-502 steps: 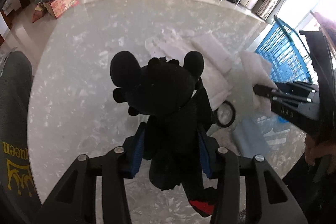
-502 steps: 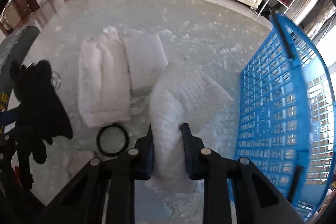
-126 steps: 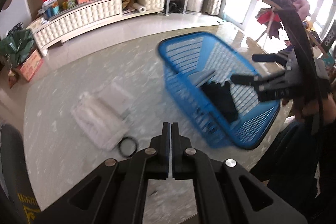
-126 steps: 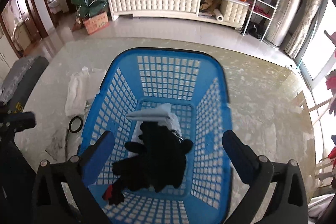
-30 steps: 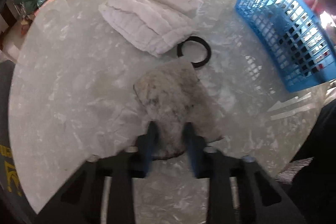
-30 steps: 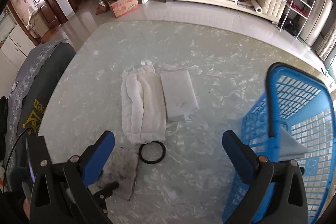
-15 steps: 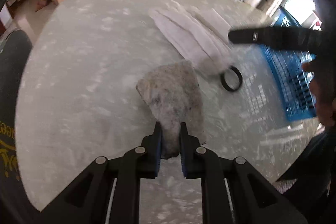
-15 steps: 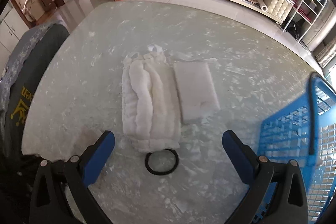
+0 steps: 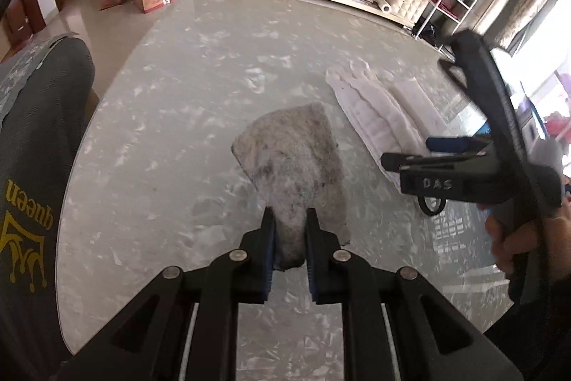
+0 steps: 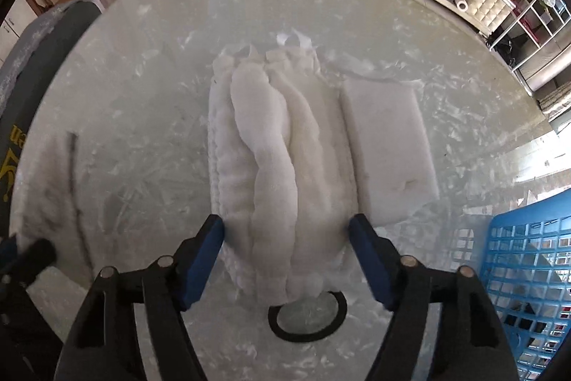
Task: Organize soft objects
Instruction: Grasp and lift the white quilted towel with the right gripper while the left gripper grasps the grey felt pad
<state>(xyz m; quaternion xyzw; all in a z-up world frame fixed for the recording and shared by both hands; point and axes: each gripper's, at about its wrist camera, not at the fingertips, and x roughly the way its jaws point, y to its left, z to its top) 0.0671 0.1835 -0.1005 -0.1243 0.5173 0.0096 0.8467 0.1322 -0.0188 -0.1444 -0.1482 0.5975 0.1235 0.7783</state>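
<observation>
The left hand-held gripper [image 9: 288, 238] pinches the near edge of a grey fuzzy cloth [image 9: 292, 149] that lies flat on the marbled tabletop [image 9: 178, 131]. The right hand-held gripper [image 10: 289, 252] hangs spread wide, its fingers either side of the near end of a white quilted bundle [image 10: 271, 152]. Whether they touch it, I cannot tell. A flat white pad [image 10: 387, 152] lies just beside the bundle, a black ring [image 10: 307, 313] at its near end, and the blue basket [image 10: 528, 266] stands off to the right. The left grip looks shallow, so the cloth may slip free when lifted. The bundle is loosely folded; closing on its outer layer alone could let it unroll, or drag the ring along.
</observation>
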